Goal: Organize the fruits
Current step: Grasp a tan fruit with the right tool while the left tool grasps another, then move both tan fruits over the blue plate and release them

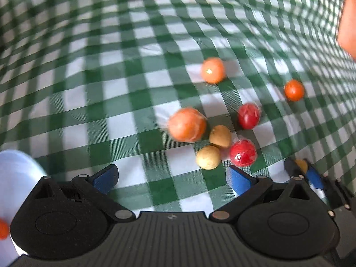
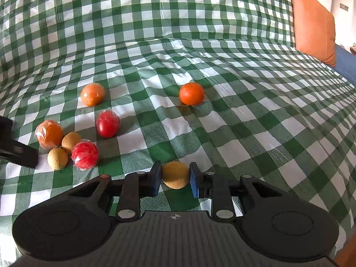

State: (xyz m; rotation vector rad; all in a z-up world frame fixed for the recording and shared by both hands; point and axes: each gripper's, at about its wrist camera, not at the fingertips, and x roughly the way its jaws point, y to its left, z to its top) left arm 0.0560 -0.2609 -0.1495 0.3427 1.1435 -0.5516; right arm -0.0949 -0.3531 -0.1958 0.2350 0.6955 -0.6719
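Fruits lie on a green checked cloth. My right gripper is shut on a tan round fruit. To its left lie a wrapped red fruit, two tan fruits, a wrapped orange, a red fruit, another wrapped orange and a bare orange. My left gripper is open and empty, just short of the cluster: tan fruit, wrapped red fruit, wrapped orange. The right gripper shows at lower right there.
A white plate or bowl sits at the left gripper's lower left with a small orange fruit at the frame edge. An orange cushion stands at the far right. The cloth is wrinkled and rises at the back.
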